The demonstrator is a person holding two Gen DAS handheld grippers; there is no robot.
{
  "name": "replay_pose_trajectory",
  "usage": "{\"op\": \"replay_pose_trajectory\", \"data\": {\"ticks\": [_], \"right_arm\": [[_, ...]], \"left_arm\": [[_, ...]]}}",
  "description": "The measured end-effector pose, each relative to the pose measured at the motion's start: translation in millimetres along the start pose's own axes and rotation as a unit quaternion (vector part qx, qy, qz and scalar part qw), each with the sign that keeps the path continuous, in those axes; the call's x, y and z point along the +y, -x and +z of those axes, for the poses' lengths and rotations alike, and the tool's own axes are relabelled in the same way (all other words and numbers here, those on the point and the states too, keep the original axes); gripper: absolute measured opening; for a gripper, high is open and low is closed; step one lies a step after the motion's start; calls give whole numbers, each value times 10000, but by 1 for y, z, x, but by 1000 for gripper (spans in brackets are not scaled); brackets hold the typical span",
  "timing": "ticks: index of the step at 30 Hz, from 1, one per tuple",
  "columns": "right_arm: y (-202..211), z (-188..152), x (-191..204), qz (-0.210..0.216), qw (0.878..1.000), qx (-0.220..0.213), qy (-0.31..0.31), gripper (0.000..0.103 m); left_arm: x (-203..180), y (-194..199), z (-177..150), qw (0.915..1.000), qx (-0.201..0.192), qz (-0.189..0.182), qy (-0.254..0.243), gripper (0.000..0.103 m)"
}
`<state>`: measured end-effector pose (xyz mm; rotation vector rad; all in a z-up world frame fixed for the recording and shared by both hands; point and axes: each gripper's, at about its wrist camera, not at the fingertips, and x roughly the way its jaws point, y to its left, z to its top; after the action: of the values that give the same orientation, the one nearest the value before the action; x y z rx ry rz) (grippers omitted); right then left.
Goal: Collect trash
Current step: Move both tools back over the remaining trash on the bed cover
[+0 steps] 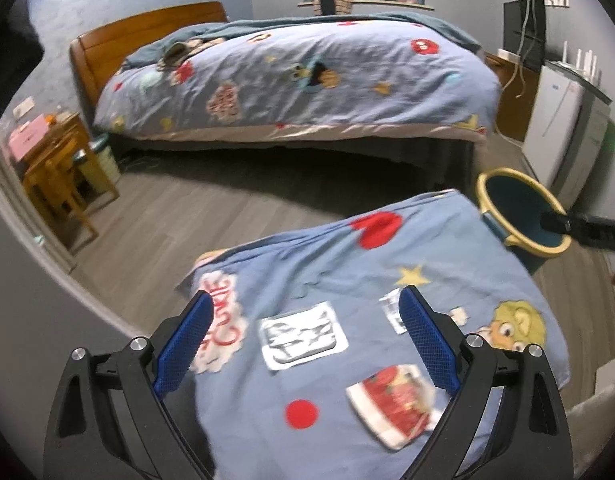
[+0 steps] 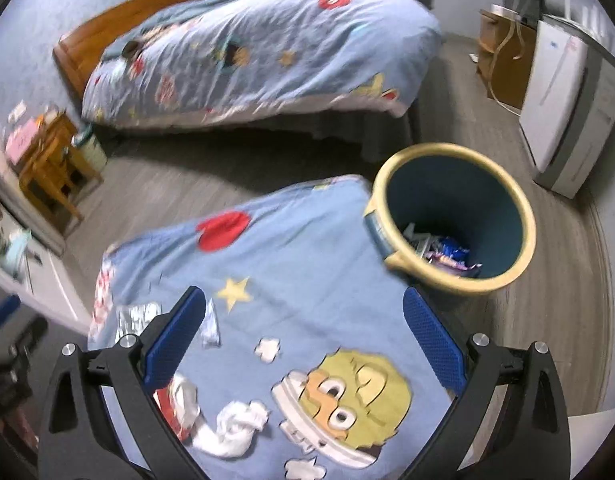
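Observation:
Trash lies on a blue cartoon blanket [image 1: 331,264]: a silver foil wrapper [image 1: 301,336], a red and white wrapper [image 1: 393,404] and a small clear wrapper [image 1: 391,308]. My left gripper [image 1: 307,336] is open above the silver wrapper and holds nothing. My right gripper [image 2: 305,332] is open and empty over the blanket [image 2: 291,264], with a crumpled white tissue [image 2: 235,428], a red wrapper [image 2: 177,404] and a small silver wrapper [image 2: 209,328] below it. A yellow-rimmed bin [image 2: 455,216] with wrappers inside stands to the right; it also shows in the left wrist view [image 1: 519,212].
A second bed [image 1: 299,76] with the same bedding stands across the grey wood floor [image 1: 187,216]. A wooden stool and side table [image 1: 59,176] are at the left. A white appliance [image 1: 563,120] stands by the right wall. The right gripper's black arm [image 1: 587,228] crosses the bin.

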<state>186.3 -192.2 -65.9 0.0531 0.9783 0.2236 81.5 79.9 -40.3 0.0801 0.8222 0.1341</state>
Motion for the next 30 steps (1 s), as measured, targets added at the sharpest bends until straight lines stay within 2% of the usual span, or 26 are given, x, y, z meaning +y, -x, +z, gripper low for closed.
{"op": "replay_pose_trajectory", "data": {"ticks": [7, 12, 15, 17, 19, 20, 22, 23, 24, 26, 30], "right_arm": [[-22, -31, 38, 61, 9983, 442, 371, 97], [-43, -61, 50, -102, 9958, 815, 411, 97], [-54, -73, 48, -124, 9937, 1054, 363, 96], [-59, -78, 47, -74, 9926, 1172, 310, 89], [-65, -84, 46, -9, 9903, 1364, 276, 70], [-69, -89, 46, 67, 9880, 1522, 256, 65], [-76, -97, 46, 177, 9834, 1787, 258, 42], [-80, -101, 46, 201, 9811, 1906, 270, 36], [-81, -103, 46, 241, 9798, 1967, 262, 23], [-82, -105, 46, 344, 9779, 2047, 256, 4], [-68, -93, 42, 457, 9844, 1690, 168, 2]], "left_arm": [[41, -11, -15, 9973, 391, -52, 614, 93], [43, -17, -20, 9977, 462, 115, 480, 93], [40, -19, -22, 9976, 509, 72, 454, 93], [35, -21, -23, 9979, 531, 73, 373, 93], [30, -22, -24, 9980, 551, 35, 320, 93], [28, -22, -23, 9981, 549, 20, 289, 93], [25, -22, -23, 9982, 542, -1, 256, 93], [22, -22, -22, 9983, 539, -19, 241, 93], [20, -22, -23, 9982, 549, -38, 232, 93], [13, -25, -23, 9980, 582, -118, 202, 93], [-5, -31, -29, 9970, 745, -202, 81, 93]]}}
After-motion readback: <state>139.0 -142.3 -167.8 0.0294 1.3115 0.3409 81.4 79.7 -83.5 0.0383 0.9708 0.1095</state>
